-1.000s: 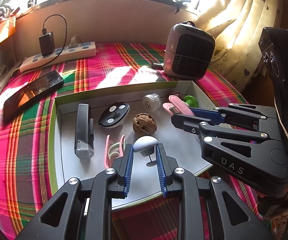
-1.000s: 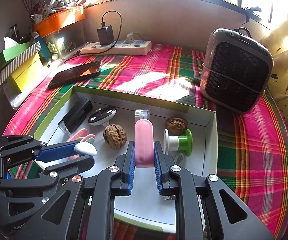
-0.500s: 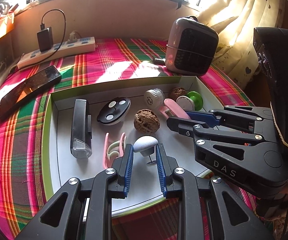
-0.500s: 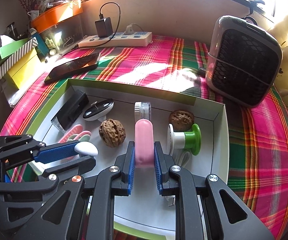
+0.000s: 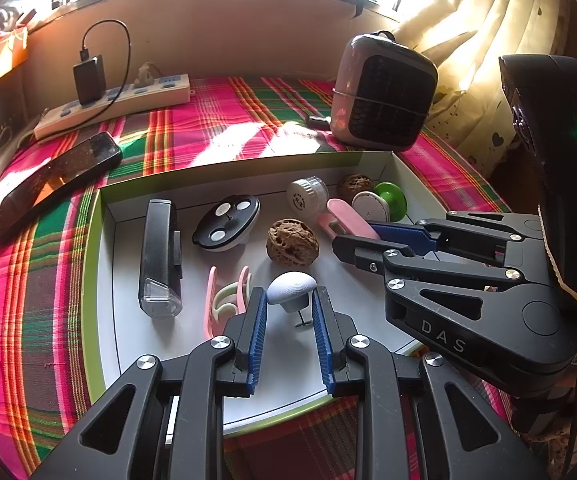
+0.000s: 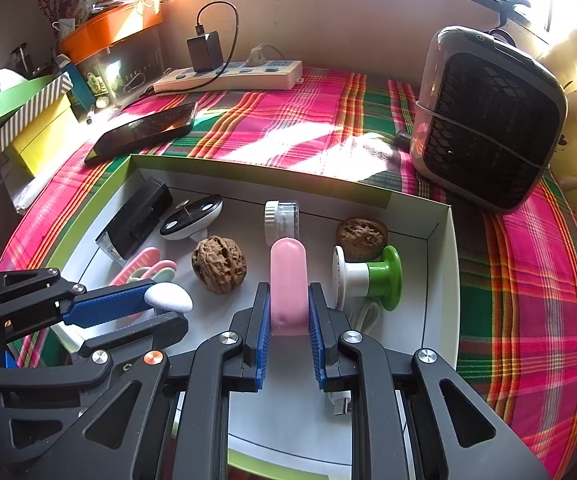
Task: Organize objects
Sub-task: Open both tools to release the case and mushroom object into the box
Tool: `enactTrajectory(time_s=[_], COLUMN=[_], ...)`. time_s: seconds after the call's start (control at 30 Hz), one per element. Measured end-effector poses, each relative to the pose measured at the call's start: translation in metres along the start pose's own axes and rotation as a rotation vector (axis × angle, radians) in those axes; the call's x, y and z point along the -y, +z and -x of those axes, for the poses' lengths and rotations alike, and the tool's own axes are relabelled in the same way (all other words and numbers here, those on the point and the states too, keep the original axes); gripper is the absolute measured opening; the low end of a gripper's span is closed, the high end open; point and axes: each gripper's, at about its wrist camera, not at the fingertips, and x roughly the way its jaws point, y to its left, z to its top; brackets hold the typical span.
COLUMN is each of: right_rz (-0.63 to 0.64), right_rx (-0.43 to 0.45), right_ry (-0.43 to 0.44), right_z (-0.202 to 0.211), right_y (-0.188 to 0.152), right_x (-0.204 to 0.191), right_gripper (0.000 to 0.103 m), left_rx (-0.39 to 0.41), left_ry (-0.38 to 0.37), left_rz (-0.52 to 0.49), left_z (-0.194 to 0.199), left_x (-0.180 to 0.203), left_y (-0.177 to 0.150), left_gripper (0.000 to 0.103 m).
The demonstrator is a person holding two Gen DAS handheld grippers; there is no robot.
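A white shallow tray with a green rim (image 5: pixel 88 280) lies on the plaid cloth. My left gripper (image 5: pixel 288 294) is shut on a white mushroom-shaped knob (image 5: pixel 290 286) with a thin pin under it, over the tray's near part. My right gripper (image 6: pixel 288 292) is shut on a pink capsule-shaped piece (image 6: pixel 288 264) over the tray's middle. Each gripper also shows in the other's view: the right gripper (image 5: pixel 352 236) and the left gripper (image 6: pixel 164 304). In the tray lie a walnut (image 5: pixel 292 242), a second walnut (image 5: pixel 354 186), a small jar (image 5: pixel 306 196), a green-and-white spool (image 5: pixel 384 204), pink clips (image 5: pixel 226 300), an oval black-and-white piece (image 5: pixel 226 226) and a black block (image 5: pixel 158 256).
A dark phone (image 5: pixel 56 180) lies left of the tray. A power strip with a charger (image 5: pixel 116 100) sits along the back wall. A small heater (image 5: pixel 384 92) stands behind the tray's right corner. Coloured boxes (image 6: pixel 28 120) are stacked at the far left, and curtains hang at the right.
Both grippers keep their holds. The right gripper with the pink piece has drifted only slightly, and the things in the tray have not moved.
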Motion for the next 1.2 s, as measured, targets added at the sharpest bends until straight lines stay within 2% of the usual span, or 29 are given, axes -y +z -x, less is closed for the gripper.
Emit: enactTrajectory(time_s=[0.97,1.2], right_rz=[-0.013,-0.019], right_rx=[-0.003,0.001], right_ry=[-0.002,0.0], right_z=[-0.0003,0.0013], right_y=[-0.0006,-0.0002], right_x=[0.0001,0.0012], right_gripper=[0.019,0.029], left_rx=[-0.001,0.001], left_ry=[0.003,0.008], left_rz=[-0.001,-0.004], left_z=[-0.0009,-0.0005], left_x=[0.0028,0.0028], left_y=[0.0014,0.0017], left_gripper=[0.022,0.025])
